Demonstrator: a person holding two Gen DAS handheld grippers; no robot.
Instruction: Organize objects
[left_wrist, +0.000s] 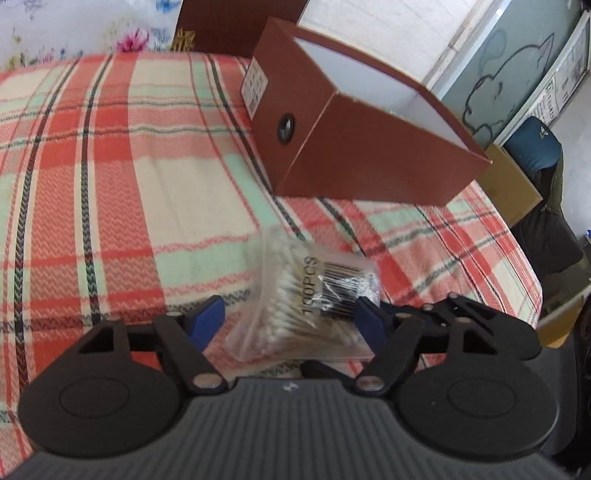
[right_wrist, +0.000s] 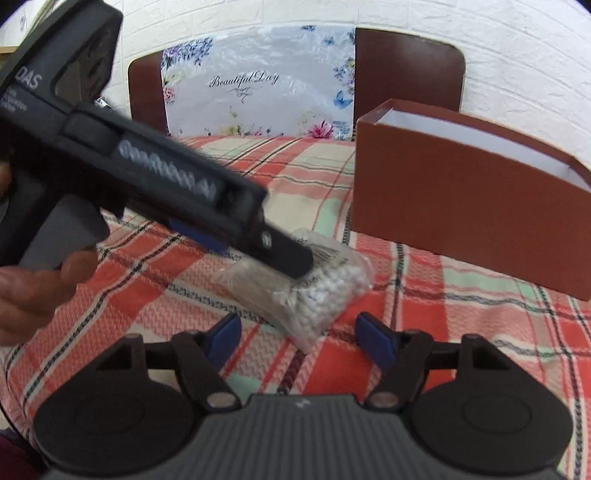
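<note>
Plaid blanket (left_wrist: 110, 177) covers the surface w/ open brown box (left_wrist: 369, 155) at its far right, clear bag of cotton swabs (left_wrist: 314, 299) lying near the box's front, btwn the wide-spread fingers of left gripper (left_wrist: 291, 317); right gripper (right_wrist: 299, 332) hovers nearby, also spread wide.

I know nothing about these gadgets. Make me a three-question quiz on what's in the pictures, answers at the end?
1. True or false: the bag of cotton swabs is already inside the brown box.
2. Which gripper has the bag between its jaws: the left gripper or the right gripper?
3. What covers the surface under the bag?

Key
1. False; it lies on the cloth, outside the box.
2. The left; its jaws are open around it.
3. A plaid cloth.
</note>
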